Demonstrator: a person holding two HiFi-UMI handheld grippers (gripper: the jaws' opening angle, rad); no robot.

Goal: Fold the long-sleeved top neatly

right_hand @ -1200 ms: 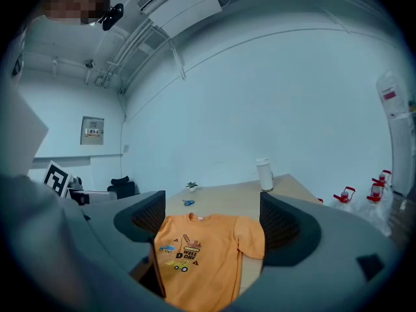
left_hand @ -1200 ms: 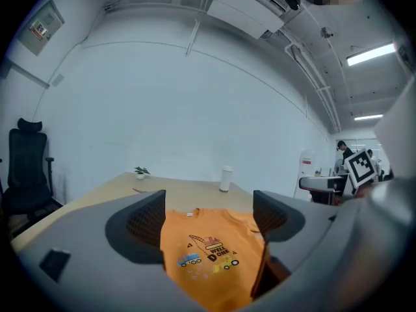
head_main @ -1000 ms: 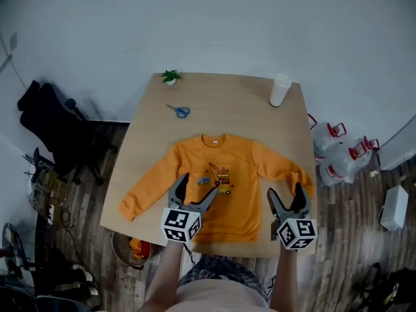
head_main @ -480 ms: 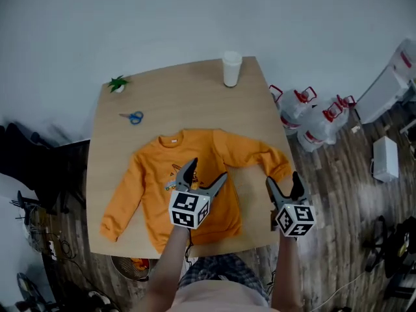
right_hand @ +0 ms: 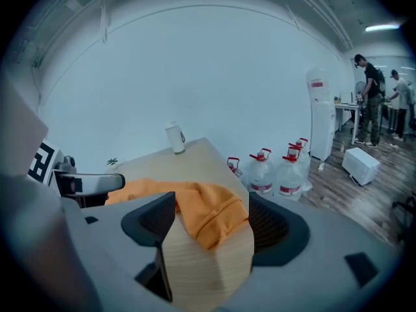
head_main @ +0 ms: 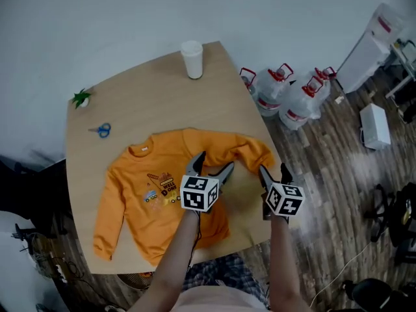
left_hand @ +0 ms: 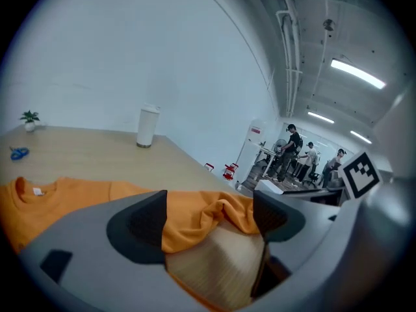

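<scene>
Left tongs (head_main: 213, 162): jaws apart, nothing pinched. Sleeve (head_main: 250, 149) fabric lies ahead between them.

Right tongs (head_main: 273, 169): jaws apart too and have just been closing. Cuff (right_hand: 218, 223) sits between them, pads not pressing it yet.

Top (head_main: 162, 187) lies flat, print up, mid-table (head_main: 143, 103). This sleeve is at its 3 o'clock, bunched, cuff near the table edge. Other sleeve runs out straight at 8 o'clock.

Step looks like grabbing the sleeve for the first fold inward. To do it well:
- right pinches the cuff only
- left takes the sleeve nearer the shoulder
- lift both together, keep it taut, lay it across the chest toward 9 o'clock
- cuff is close to the edge, so come in low

Cup (head_main: 192, 59) at table's 12, scissors (head_main: 101, 130) at 10, both well apart from the top.
</scene>
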